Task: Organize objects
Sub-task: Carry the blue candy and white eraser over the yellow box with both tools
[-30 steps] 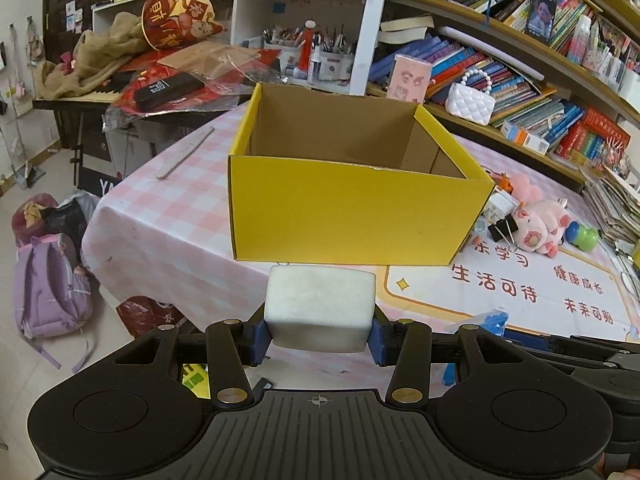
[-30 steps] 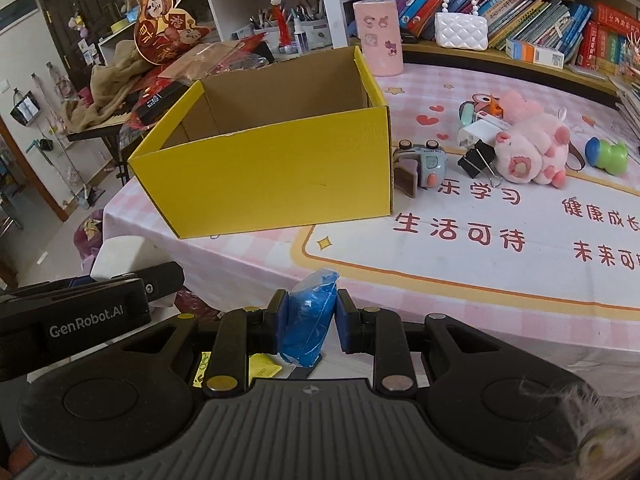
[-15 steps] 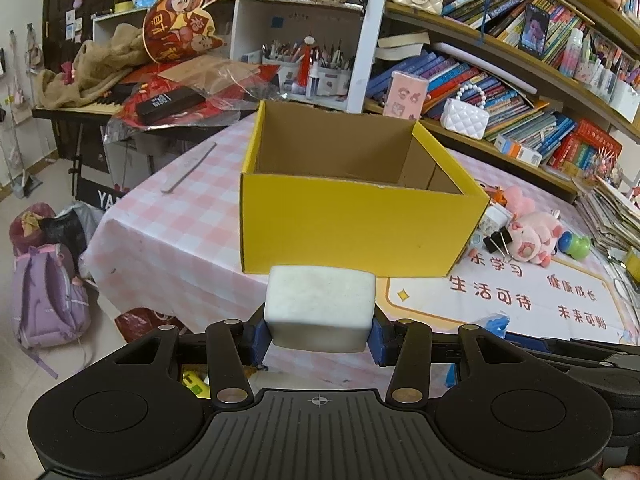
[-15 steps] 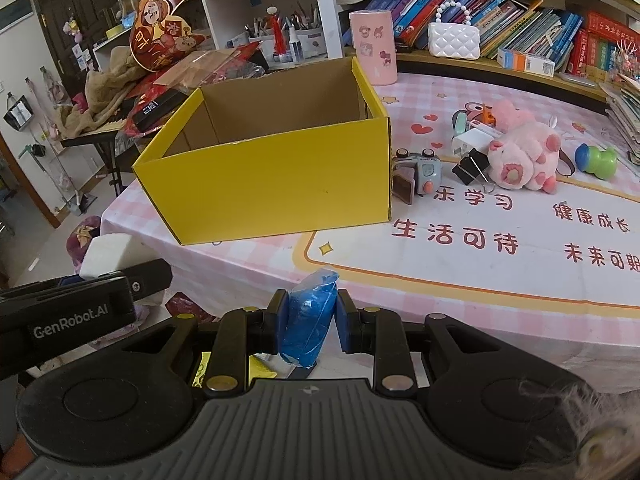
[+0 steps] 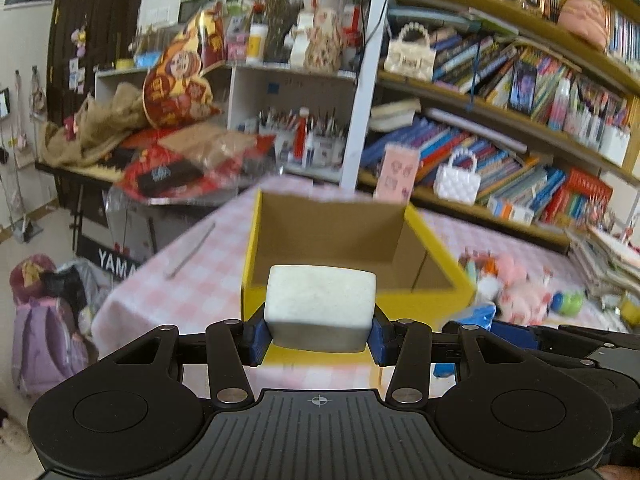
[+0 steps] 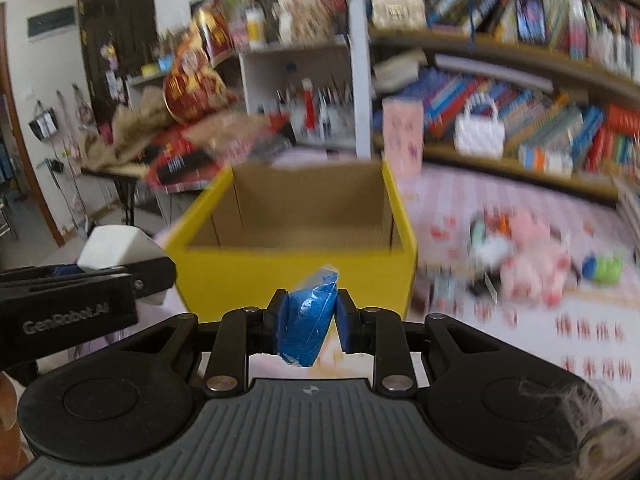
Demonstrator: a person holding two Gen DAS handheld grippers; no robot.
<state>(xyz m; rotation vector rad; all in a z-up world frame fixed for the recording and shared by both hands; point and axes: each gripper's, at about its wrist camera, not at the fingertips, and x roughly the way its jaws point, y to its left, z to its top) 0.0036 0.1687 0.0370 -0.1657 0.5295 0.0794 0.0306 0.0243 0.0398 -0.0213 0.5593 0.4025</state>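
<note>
The white foam block (image 5: 320,300) is a chunky, matte rectangular piece with rounded edges and a slightly grainy surface, its underside in shadow. The left gripper (image 5: 319,334) clamps it between its blue pads, jaws set wide to span the block. It sits in front of the near wall of the yellow cardboard box (image 5: 348,256), overlapping the near rim in this view. The box is open-topped, yellow outside and plain brown inside, and stands on a pink checked tablecloth (image 5: 200,280).

The right gripper (image 6: 310,320) pinches a small blue plastic packet (image 6: 310,320), crinkled and glossy, with jaws narrow around it; the packet's top pokes above the pads, in front of the box's near wall (image 6: 296,280).

The right wrist view shows the left gripper from the side (image 6: 80,292) at the far left, with the block (image 6: 116,246) held left of the box's near left corner; it is heavily blurred to the right. The left wrist view shows, sharper, a pink plush pig (image 5: 520,292) and a green toy (image 5: 568,302) right of the box, a metal rod (image 5: 192,250) lying on the cloth to its left, and a purple backpack (image 5: 44,340) on the floor.
</note>
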